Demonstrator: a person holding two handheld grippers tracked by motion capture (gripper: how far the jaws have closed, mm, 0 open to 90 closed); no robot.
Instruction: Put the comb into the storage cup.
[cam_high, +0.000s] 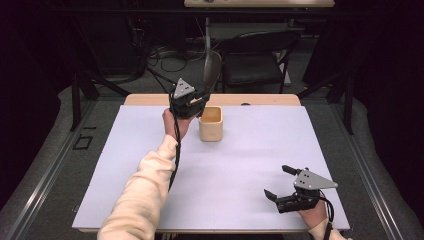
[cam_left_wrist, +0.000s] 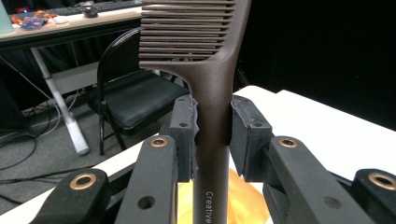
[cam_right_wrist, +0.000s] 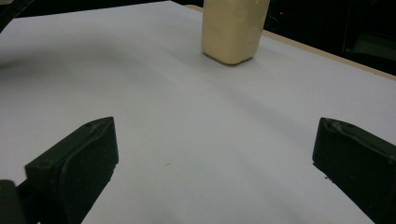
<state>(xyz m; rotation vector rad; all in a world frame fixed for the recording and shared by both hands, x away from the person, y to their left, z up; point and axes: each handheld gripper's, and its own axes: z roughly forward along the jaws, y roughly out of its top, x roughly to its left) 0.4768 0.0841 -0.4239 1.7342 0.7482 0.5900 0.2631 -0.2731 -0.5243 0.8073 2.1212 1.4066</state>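
My left gripper (cam_high: 196, 101) is held up at the far side of the table, just left of a cream wooden cup (cam_high: 210, 124). It is shut on the handle of a dark brown comb (cam_left_wrist: 212, 79), which stands upright with its teeth at the top. In the high view the comb (cam_high: 212, 70) rises above the cup. The pads (cam_left_wrist: 186, 122) press the handle from both sides, and the cup's warm yellow inside (cam_left_wrist: 243, 200) shows just below. My right gripper (cam_high: 278, 181) rests low at the near right, jaws wide open and empty. Its view looks toward the cup (cam_right_wrist: 233, 28).
A white sheet (cam_high: 240, 165) covers most of the wooden table (cam_high: 260, 99). Behind the far edge stand a black folding chair (cam_high: 255, 62), cables on the floor and a desk leg. Dark curtains close in both sides.
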